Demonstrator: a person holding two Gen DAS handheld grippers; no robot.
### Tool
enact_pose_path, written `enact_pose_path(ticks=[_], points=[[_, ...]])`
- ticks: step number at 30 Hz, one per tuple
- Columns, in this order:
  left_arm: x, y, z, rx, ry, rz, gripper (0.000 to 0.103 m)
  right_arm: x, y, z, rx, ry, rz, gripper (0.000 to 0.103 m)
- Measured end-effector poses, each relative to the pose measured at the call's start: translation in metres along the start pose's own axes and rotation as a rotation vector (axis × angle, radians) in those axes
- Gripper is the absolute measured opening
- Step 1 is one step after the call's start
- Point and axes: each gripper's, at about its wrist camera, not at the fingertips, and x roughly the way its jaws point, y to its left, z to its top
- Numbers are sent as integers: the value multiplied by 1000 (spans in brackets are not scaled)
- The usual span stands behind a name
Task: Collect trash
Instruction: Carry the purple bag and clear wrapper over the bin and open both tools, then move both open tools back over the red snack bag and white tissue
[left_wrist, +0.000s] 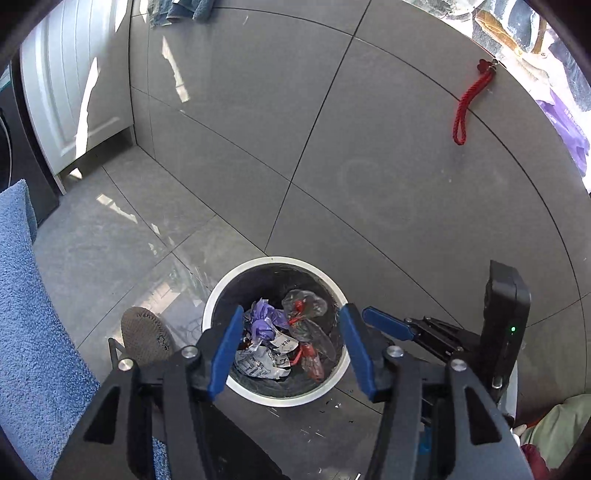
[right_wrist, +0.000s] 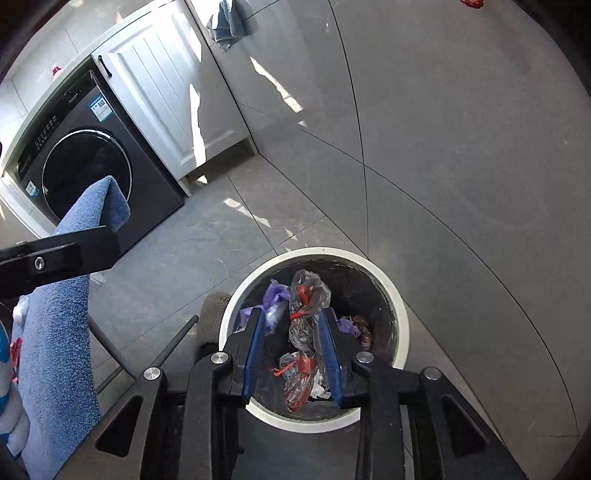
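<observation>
A round bin with a white rim (left_wrist: 221, 291) and a black liner stands on the grey floor by the wall. It holds a purple glove (left_wrist: 264, 319), a clear plastic bag with red bits (left_wrist: 304, 306) and printed paper (left_wrist: 258, 363). My left gripper (left_wrist: 291, 319) hangs open and empty above the bin. The right gripper (left_wrist: 384, 323) shows at its right side. In the right wrist view the bin rim (right_wrist: 400, 310) lies below my right gripper (right_wrist: 291, 317), whose blue fingers (right_wrist: 328, 347) stand apart on either side of the clear plastic bag (right_wrist: 308, 291); whether they touch it is unclear.
A blue towel (right_wrist: 55, 332) hangs at the left. A dark washing machine (right_wrist: 85, 162) and a white cabinet (right_wrist: 162, 85) stand behind it. A red cord (left_wrist: 469, 107) hangs on the grey tiled wall. A round mesh object (left_wrist: 144, 336) lies left of the bin.
</observation>
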Motion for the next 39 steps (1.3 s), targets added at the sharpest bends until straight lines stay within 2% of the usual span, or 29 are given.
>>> enact_pose_path(ticks=[3, 6, 8, 10, 12, 14, 16, 21, 24, 27, 34, 39], points=[[-9, -1, -2, 10, -22, 2, 52, -11, -4, -3, 20, -10, 8, 28], [-28, -4, -11, 26, -67, 36, 52, -26, -6, -2, 39, -35, 11, 31], [-47, -4, -18, 22, -119, 62, 52, -41, -4, 1, 47, -65, 21, 33], [-66, -3, -26, 22, -169, 90, 52, -59, 0, 1, 45, -102, 25, 41], [-87, -4, -35, 23, -212, 117, 52, -76, 5, 1, 35, -135, 29, 42], [-108, -5, -45, 32, -245, 154, 52, -93, 14, 0, 14, -164, 29, 43], [-127, -7, -55, 37, -260, 187, 52, -110, 26, -2, -14, -194, 28, 49], [-176, 1, -90, 21, -316, 240, 52, -146, 58, -7, -79, -260, 44, 54], [-201, 14, -112, 2, -355, 325, 52, -164, 74, -10, -114, -294, 70, 56], [-224, 30, -136, -46, -382, 417, 54, -174, 91, -16, -144, -309, 95, 57], [-275, 78, -193, -205, -439, 556, 56, -165, 130, -29, -209, -262, 136, 58], [-300, 107, -225, -316, -464, 605, 57, -161, 167, -37, -264, -238, 166, 58]])
